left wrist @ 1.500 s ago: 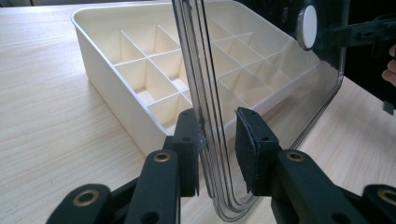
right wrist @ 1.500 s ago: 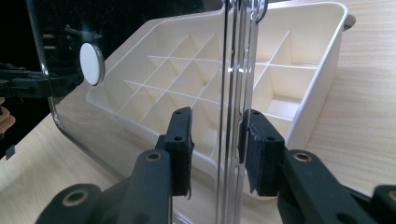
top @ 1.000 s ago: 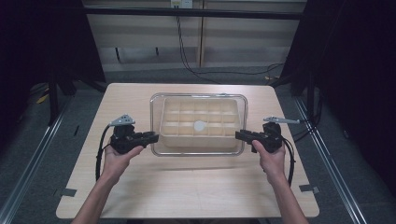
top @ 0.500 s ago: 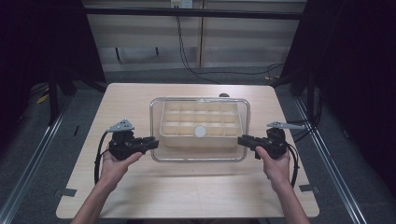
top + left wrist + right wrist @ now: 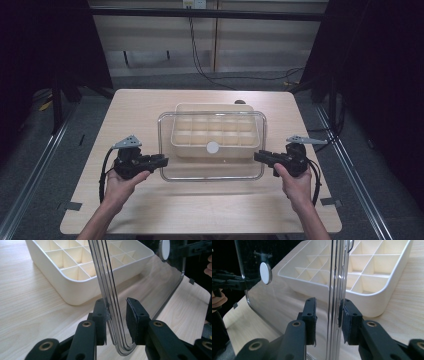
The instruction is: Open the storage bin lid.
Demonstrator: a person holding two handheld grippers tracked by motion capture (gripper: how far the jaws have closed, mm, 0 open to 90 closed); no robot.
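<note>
A clear plastic lid with a white round knob hangs level above the table, held from both sides. It overlaps the near half of a cream compartment tray. My left gripper is shut on the lid's left rim, my right gripper on its right rim. In the left gripper view the lid's edge runs between the jaws of the left gripper, with the tray beyond. The right gripper view shows the right gripper clamping the lid, knob and tray behind.
The light wooden table has open room left, right and in front of the tray. A small dark object lies just behind the tray. Metal rails run along both sides of the table on the floor.
Both grippers have drawn back toward the person with the lid. The lid has slid off the tray's far part and now covers its near half.
</note>
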